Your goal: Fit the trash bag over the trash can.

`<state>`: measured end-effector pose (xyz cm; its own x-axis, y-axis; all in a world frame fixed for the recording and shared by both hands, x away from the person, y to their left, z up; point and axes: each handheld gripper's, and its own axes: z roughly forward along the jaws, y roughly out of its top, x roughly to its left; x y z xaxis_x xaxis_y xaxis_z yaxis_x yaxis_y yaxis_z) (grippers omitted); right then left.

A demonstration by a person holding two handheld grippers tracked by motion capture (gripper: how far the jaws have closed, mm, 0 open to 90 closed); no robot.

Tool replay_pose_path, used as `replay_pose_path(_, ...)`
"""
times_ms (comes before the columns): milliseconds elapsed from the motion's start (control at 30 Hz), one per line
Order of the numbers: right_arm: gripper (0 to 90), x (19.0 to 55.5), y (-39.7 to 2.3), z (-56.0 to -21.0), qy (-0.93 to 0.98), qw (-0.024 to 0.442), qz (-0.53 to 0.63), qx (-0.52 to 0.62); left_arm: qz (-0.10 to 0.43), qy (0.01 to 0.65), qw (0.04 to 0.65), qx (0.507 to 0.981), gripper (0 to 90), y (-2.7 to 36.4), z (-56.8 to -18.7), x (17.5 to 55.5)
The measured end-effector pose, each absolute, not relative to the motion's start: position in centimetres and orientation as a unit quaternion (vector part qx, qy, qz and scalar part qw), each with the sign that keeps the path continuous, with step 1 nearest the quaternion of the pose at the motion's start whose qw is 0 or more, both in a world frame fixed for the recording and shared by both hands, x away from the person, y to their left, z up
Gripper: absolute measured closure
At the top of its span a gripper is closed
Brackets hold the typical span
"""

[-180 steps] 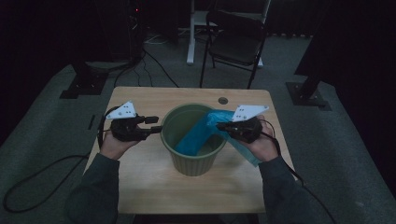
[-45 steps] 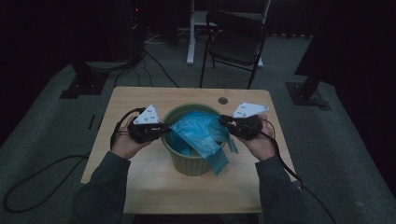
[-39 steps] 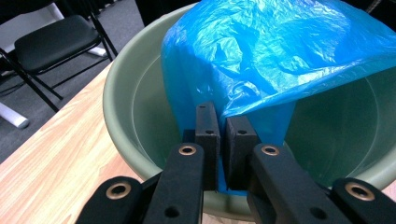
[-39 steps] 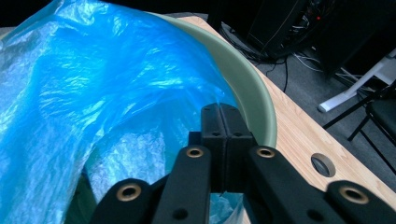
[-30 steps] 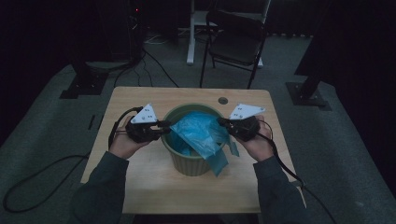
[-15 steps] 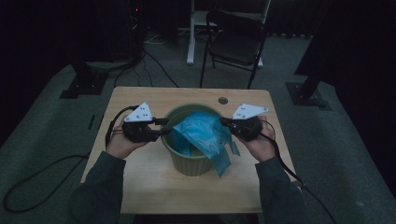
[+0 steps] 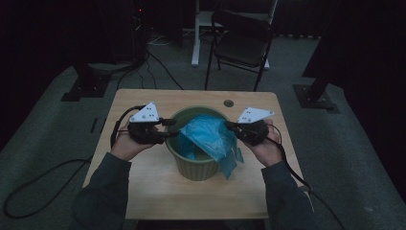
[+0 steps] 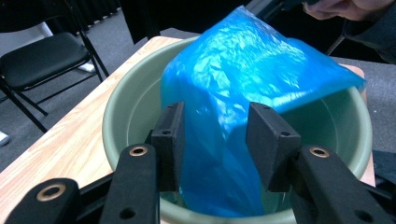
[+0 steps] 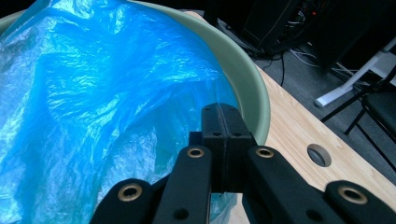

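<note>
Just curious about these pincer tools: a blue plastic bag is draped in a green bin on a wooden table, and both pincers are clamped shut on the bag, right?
Not both. In the left gripper view the left gripper stands open, its jaws having just been opening, with the blue bag loose between them. The right gripper is shut on the bag over the green bin.

In the high view, the blue bag (image 7: 209, 136) covers most of the green bin's (image 7: 194, 168) inside, so its floor is out of sight, and the room around the wooden table (image 7: 158, 191) is too dark to read. The person's sleeves are cut off by the bottom edge. In the right gripper view, the film's edge vanishes between the pressed pads of the right gripper (image 9: 224, 122), hiding how much is pinched. In the left gripper view, the bag's lower end sinks behind the rim.
</note>
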<state>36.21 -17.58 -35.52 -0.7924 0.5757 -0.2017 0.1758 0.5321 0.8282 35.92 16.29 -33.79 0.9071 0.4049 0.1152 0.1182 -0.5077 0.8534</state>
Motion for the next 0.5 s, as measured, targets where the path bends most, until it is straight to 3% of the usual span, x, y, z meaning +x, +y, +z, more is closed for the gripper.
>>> replay_pose_path(500, 90.0, 35.6, -16.4, -35.9, 0.851, 0.213, 0.439, 0.195, 0.160, 0.136, 0.438, 0.874, 52.3, 11.8, -33.2, 37.4)
